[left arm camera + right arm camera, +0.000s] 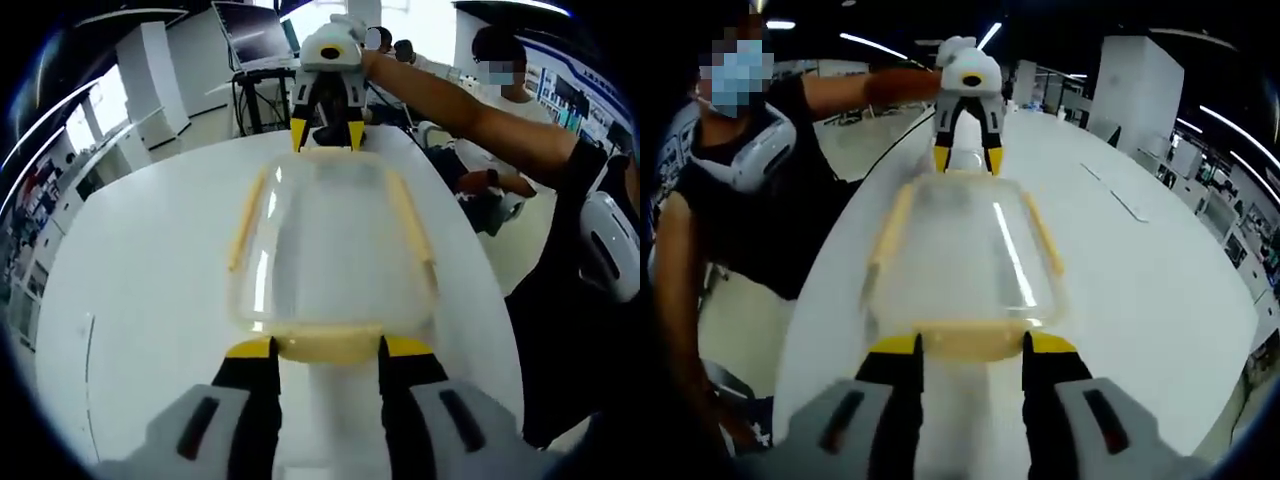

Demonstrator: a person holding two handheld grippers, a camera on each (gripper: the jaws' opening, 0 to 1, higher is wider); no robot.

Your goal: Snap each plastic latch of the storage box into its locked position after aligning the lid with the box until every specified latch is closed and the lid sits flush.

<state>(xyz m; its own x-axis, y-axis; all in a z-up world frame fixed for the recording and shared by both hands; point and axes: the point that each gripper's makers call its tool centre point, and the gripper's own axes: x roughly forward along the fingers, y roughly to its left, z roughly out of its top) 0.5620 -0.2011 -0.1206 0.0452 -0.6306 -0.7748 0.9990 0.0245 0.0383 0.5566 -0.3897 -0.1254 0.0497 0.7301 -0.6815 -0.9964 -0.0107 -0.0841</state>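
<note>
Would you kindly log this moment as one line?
storage box: on white table, lid on | left hand-held gripper: open at near-end latch | right hand-held gripper: open at opposite-end latch

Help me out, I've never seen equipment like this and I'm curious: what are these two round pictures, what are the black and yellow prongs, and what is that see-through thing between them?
A person holds a two-jaw gripper tool in each hand, and each tool carries a fisheye camera looking along its own jaws. In the left gripper view, the left gripper rises from the bottom, and the right gripper faces it from the far end. The right gripper view is the reverse: right gripper below, left gripper opposite.

Between them, a clear storage box with pale yellow latches rests on a white table. Each gripper's yellow-tipped jaws stand open at an end latch. Whether that latch is snapped shut isn't clear.
</note>
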